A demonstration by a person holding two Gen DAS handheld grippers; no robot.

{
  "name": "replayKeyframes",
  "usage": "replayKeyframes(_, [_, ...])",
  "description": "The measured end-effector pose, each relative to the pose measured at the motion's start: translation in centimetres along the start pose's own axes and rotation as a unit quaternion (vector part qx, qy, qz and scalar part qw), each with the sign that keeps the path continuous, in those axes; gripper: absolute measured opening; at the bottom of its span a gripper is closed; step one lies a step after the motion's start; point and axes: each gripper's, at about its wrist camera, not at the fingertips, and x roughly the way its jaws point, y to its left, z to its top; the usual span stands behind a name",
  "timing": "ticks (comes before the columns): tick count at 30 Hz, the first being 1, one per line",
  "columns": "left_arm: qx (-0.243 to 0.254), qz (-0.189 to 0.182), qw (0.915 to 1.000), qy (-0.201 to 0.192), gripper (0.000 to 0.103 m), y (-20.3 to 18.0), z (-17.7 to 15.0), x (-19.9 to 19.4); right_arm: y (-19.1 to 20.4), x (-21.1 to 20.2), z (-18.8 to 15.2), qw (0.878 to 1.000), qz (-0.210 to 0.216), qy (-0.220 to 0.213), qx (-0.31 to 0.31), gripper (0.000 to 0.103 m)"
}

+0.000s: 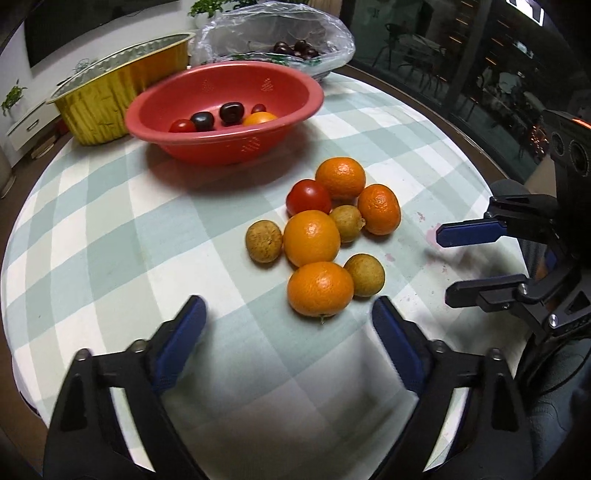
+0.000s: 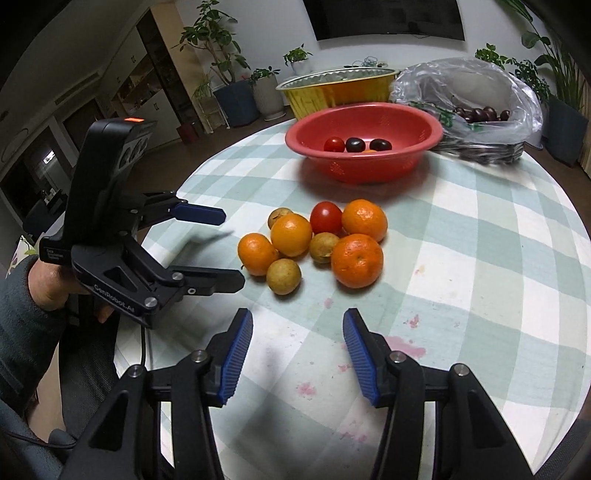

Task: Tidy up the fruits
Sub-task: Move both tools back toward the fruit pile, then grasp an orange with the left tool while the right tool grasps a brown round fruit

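Note:
Several oranges [image 1: 311,238] [image 2: 357,260], a red tomato [image 1: 308,197] [image 2: 325,217] and three brown longans [image 1: 264,241] [image 2: 283,276] lie in a cluster on the checked tablecloth. Behind them stands a red bowl [image 1: 221,147] [image 2: 364,166] holding a cherry tomato, dark cherries and an orange. My left gripper [image 1: 289,308] [image 2: 232,249] is open, its blue pads either side of the nearest orange [image 1: 320,290] without touching it. My right gripper [image 2: 298,315] [image 1: 443,266] is open and empty, just short of the pile.
A gold foil tray [image 1: 110,99] [image 2: 332,92] stands behind the bowl. A clear plastic bag [image 1: 273,33] [image 2: 476,96] with dark cherries lies beside it. Pink stains mark the round table's cloth [image 2: 406,347]. A hand and grey sleeve [image 2: 40,288] hold the left gripper.

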Motion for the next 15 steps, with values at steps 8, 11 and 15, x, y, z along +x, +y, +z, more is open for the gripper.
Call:
replayKeyframes(8, [0.017,-0.021,0.9996,0.013,0.057,-0.6,0.5,1.2,-0.4,0.1,0.1,1.0,0.001,-0.002,0.007,0.05])
replayKeyframes(11, [0.022,-0.025,0.9993,0.015,0.056,-0.8,0.7,1.5,-0.6,0.4,0.1,1.0,0.003,0.001,0.009,0.049])
replayKeyframes(15, [0.021,-0.03,0.9993,0.011,0.049,-0.8,0.9,1.8,-0.7,0.8,0.0,1.0,0.004,0.004,0.009,0.049])
